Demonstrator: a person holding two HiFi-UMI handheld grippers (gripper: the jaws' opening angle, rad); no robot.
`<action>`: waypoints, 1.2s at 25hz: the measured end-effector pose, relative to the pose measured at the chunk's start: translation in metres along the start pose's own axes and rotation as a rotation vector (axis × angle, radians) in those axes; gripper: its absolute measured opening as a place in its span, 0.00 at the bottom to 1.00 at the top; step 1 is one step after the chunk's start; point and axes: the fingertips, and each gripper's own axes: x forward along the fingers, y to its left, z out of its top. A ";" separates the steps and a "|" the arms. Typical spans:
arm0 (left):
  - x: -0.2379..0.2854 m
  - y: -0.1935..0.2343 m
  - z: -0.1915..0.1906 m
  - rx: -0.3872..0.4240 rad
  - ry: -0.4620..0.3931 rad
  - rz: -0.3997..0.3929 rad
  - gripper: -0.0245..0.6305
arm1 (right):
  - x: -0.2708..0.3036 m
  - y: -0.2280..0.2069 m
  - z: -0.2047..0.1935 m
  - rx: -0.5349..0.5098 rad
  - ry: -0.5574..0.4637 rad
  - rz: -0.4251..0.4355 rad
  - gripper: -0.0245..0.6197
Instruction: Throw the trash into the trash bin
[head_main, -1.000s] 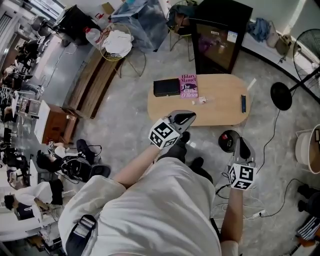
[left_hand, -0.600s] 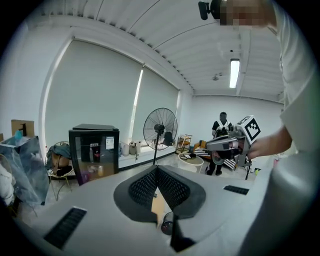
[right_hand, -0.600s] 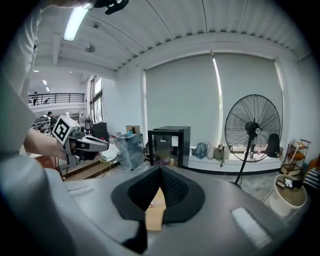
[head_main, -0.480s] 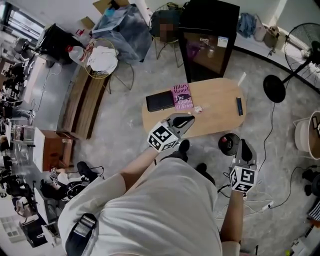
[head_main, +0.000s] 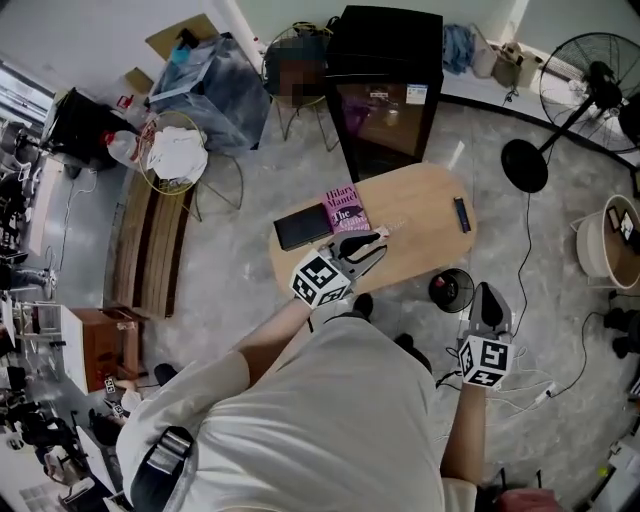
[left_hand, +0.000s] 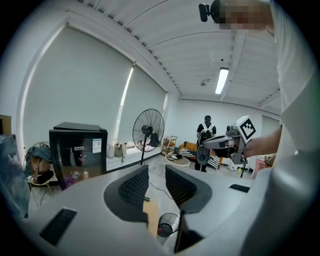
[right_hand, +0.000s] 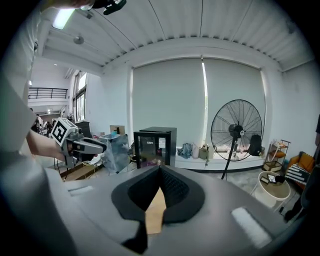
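Trash (head_main: 384, 230): a small pale scrap, hard to make out, lying on the desk (head_main: 425, 215) near a pink book (head_main: 345, 208).
Trash bin (head_main: 451, 290): round and dark, on the floor at the desk's near edge, between my two tools.
Left tool (head_main: 372, 245): over the desk with its tip just beside the trash. The jaws stand a narrow gap apart, have just been opening, and have nothing between them.
Right tool (head_main: 487, 297): over the floor beside the trash bin, jaws together, empty.
Black case (head_main: 302, 227): on the desk, against the book.
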 end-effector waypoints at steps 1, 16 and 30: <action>0.002 0.003 -0.001 -0.002 0.006 -0.014 0.22 | 0.001 0.000 0.000 0.005 0.004 -0.012 0.05; 0.020 0.045 -0.013 0.019 0.059 -0.079 0.60 | 0.013 0.006 -0.016 0.061 0.046 -0.118 0.05; 0.069 0.070 -0.080 0.018 0.221 -0.092 0.60 | 0.036 -0.015 -0.061 0.093 0.155 -0.146 0.05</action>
